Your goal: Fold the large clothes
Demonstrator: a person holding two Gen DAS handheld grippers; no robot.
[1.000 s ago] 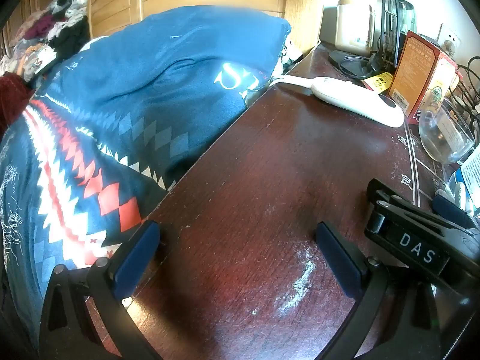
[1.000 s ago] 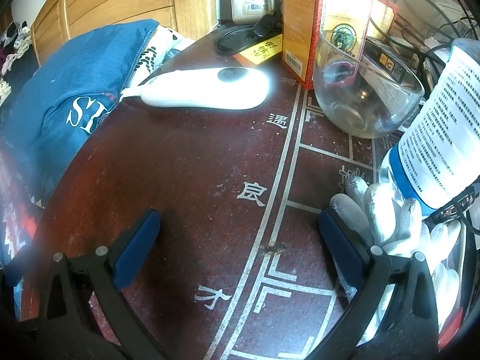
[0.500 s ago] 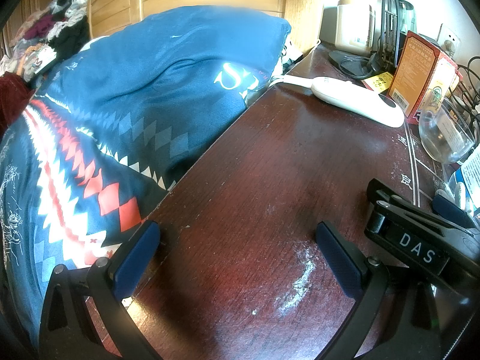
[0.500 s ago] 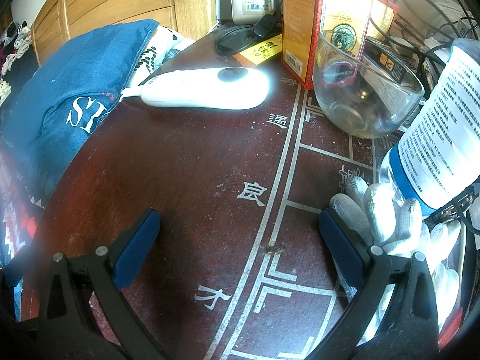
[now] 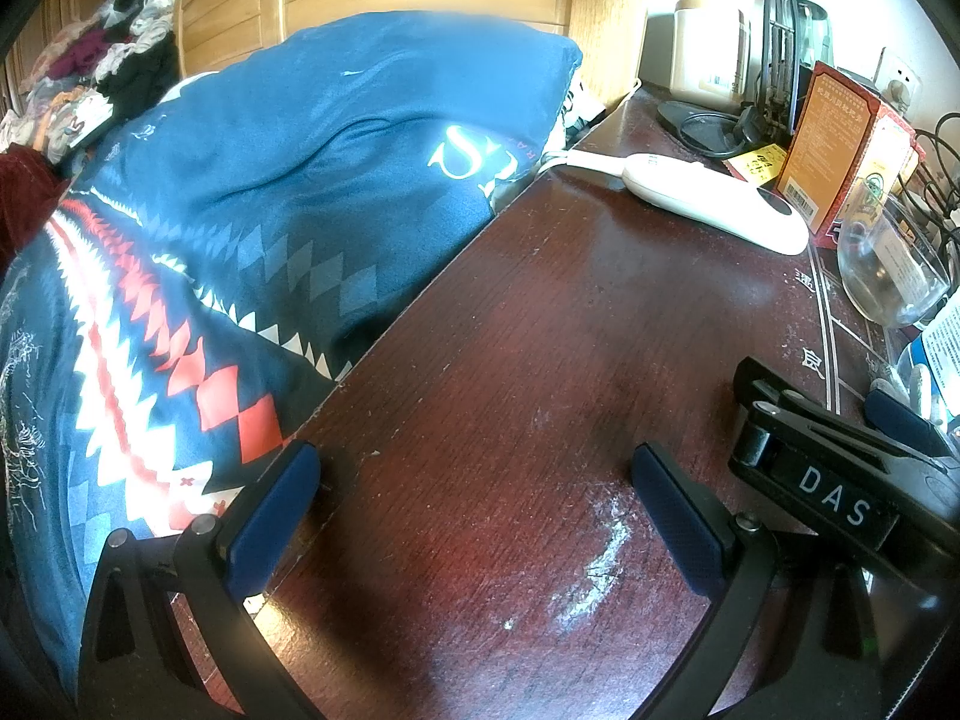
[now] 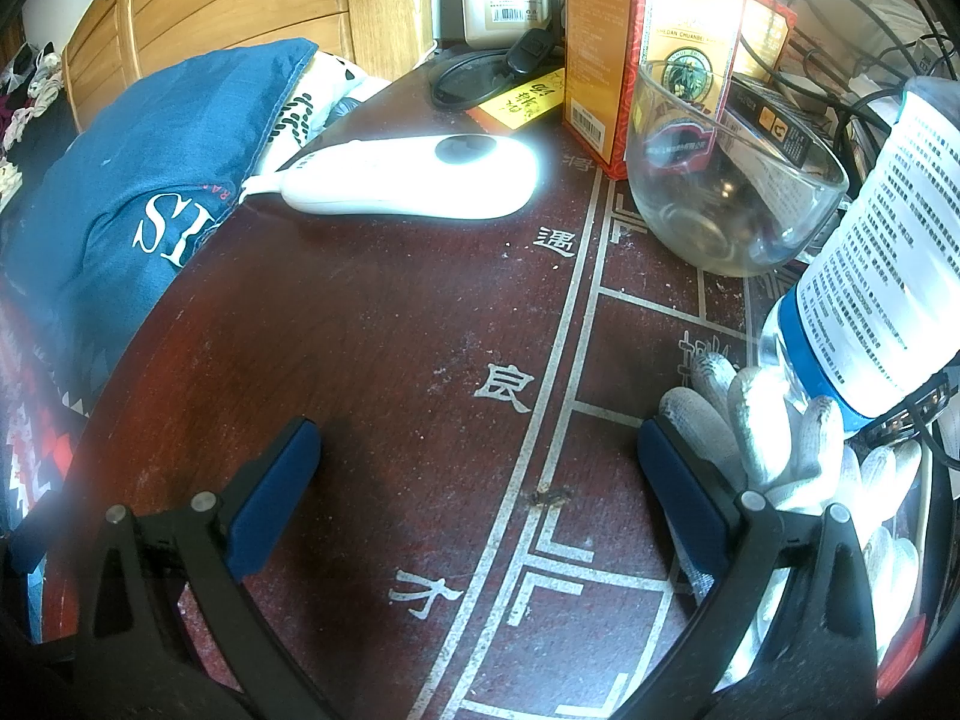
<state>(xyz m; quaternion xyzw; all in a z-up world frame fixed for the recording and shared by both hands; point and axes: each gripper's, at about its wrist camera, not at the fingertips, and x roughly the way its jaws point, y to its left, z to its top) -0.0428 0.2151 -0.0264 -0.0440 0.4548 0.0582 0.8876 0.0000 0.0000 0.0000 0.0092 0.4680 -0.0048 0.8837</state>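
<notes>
Both the left gripper (image 5: 474, 516) and right gripper (image 6: 480, 480) hovered spread wide, empty, over bare dark red wooden tabletop (image 5: 540, 360). The blue patterned fabric garment (image 5: 240, 228) lay beyond the table's left edge; a clear glass bowl (image 6: 732, 192) crowded the right.

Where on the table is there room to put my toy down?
The bare dark wood between the blue patterned cloth and the white handset is free. The right side is crowded: glass bowl, orange box, bottle and white gloves.
</notes>
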